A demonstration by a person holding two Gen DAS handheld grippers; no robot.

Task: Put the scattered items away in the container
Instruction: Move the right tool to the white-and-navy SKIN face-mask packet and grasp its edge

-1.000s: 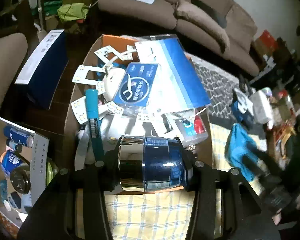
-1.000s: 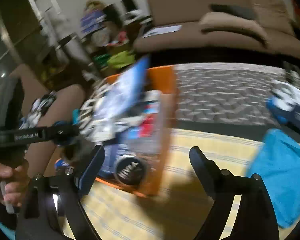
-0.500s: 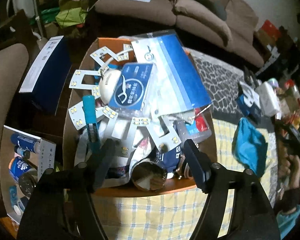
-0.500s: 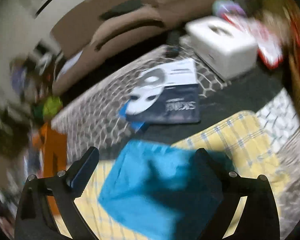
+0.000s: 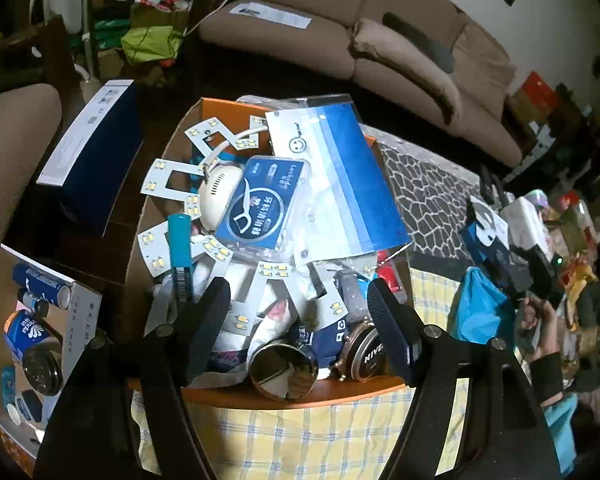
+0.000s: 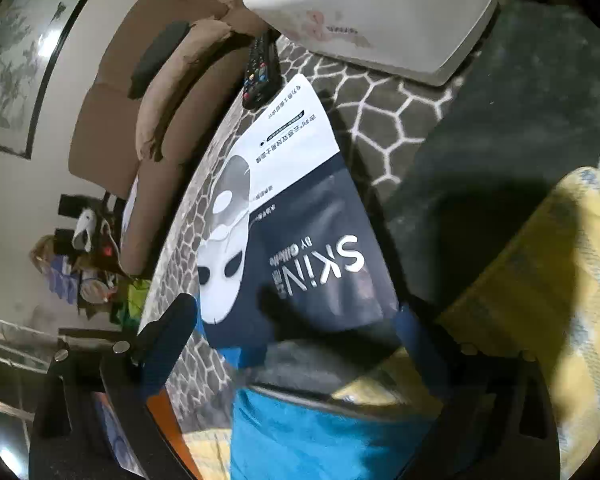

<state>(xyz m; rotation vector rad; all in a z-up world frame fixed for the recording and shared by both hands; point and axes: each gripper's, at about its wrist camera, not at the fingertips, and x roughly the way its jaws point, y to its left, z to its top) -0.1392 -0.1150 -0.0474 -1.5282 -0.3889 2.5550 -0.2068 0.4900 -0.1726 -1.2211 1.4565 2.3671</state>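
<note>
Brown sofa (image 5: 340, 40) behind patterned rug (image 5: 428, 200), left gripper (image 5: 300, 312) jaws apart, empty, over the crammed orange box (image 5: 300, 394), right gripper (image 6: 296, 332) spread wide, empty, above a face-mask packet (image 6: 300, 232), blue cloth (image 6: 320, 436) nearest.

Brown sofa (image 5: 380, 40) behind hexagon-patterned rug (image 6: 380, 128), remote (image 6: 260, 72).

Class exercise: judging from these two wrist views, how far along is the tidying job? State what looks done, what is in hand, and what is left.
Done: the orange box is heaped, with a shiny can at its near edge. In hand: nothing; left gripper and right gripper both stand open. Left: the face-mask packet, blue cloth and remote lie outside.
</note>
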